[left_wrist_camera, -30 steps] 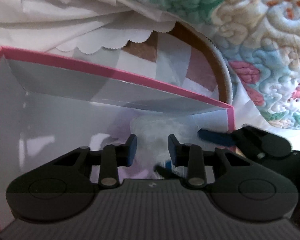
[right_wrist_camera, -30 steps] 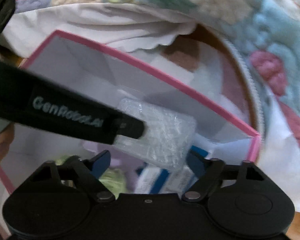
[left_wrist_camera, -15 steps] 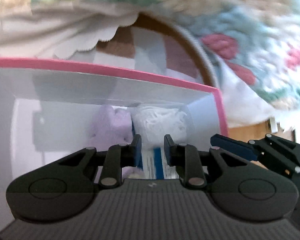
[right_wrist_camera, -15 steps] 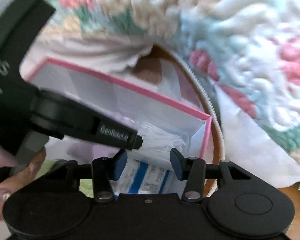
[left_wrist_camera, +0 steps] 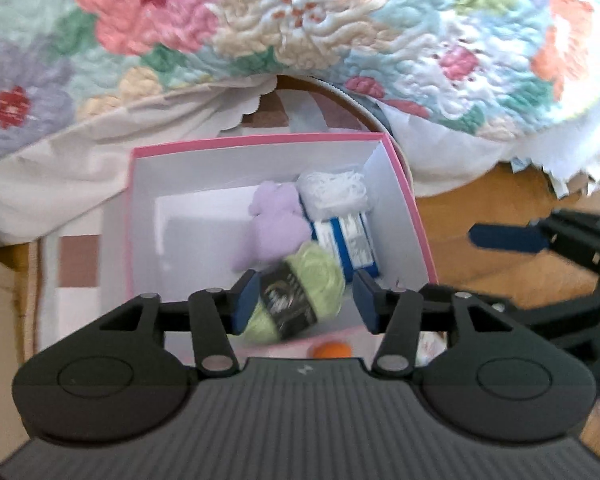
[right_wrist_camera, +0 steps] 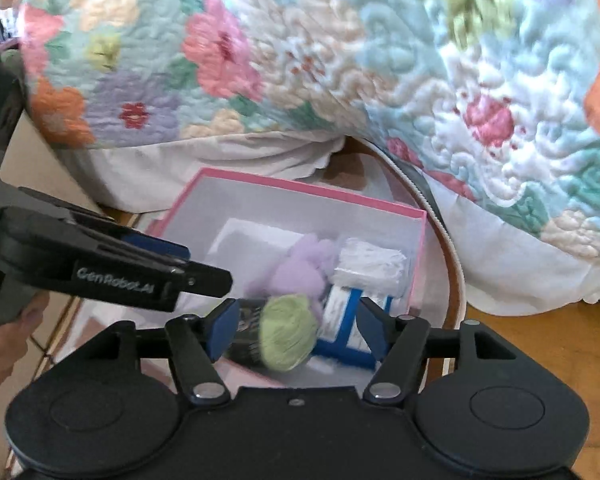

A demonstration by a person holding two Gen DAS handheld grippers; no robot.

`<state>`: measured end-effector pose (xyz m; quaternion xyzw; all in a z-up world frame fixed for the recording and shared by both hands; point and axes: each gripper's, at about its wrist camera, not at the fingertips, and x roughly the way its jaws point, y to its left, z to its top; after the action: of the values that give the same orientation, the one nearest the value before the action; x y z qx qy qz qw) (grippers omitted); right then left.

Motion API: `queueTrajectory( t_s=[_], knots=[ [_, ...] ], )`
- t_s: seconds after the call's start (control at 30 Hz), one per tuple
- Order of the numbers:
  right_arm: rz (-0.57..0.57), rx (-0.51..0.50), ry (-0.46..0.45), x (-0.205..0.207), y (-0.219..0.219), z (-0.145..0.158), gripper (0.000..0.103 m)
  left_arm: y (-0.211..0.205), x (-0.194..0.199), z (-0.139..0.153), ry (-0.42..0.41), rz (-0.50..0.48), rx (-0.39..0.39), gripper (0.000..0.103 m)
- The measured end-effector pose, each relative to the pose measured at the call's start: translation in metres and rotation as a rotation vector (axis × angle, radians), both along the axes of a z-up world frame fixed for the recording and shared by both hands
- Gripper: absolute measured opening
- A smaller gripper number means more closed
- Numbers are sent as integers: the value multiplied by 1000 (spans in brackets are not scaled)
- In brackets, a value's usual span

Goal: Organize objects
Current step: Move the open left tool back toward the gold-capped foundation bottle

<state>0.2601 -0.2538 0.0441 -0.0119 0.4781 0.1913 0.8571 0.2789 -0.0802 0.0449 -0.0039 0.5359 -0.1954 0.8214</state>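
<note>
A white box with a pink rim [left_wrist_camera: 260,142] [right_wrist_camera: 300,188] lies below both grippers. Inside it are a purple plush [left_wrist_camera: 276,224] [right_wrist_camera: 304,268], a white bubble-wrap packet [left_wrist_camera: 332,192] [right_wrist_camera: 368,264], a blue-and-white carton [left_wrist_camera: 348,240] [right_wrist_camera: 340,320] and a green yarn skein [left_wrist_camera: 312,280] [right_wrist_camera: 288,336] with a black label. My left gripper [left_wrist_camera: 306,300] hovers above the box. Its jaws are opening and the pads touch nothing. My right gripper [right_wrist_camera: 294,328] hangs beside it, also opening, with only the box contents seen far below between its fingers.
A flowered quilt [left_wrist_camera: 300,20] [right_wrist_camera: 340,60] drapes over the far side. The box rests on a patchwork cloth inside a round wooden rim [right_wrist_camera: 452,256]. An orange ball [left_wrist_camera: 332,350] lies near the box's front wall. The wood floor [left_wrist_camera: 480,200] shows to the right. A hand [right_wrist_camera: 0,344] holds the left gripper.
Both grippers have risen out of the box and now look down on all of it. The bubble-wrap packet, earlier at the left fingertips, lies inside. Both pairs of jaws are wider than half a second ago.
</note>
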Motion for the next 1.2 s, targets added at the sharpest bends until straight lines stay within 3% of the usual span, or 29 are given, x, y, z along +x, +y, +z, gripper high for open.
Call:
queueTrajectory(
  t_s=[0.27,0.6,0.93,1.2],
  knots=[
    [50,12,-6,-56,-1,57,75,20,-66,36,-47,-40,41,63],
    [157,3,60,-120,13,73,78,41,-116,26,27,-38,12,67],
    [297,29,74,-142,47,36,84,50,-138,-16,12,-86,39,74],
    [232,69,57,-143,64,-38,84,55,-124,-75,22,-68,2,76]
  ],
)
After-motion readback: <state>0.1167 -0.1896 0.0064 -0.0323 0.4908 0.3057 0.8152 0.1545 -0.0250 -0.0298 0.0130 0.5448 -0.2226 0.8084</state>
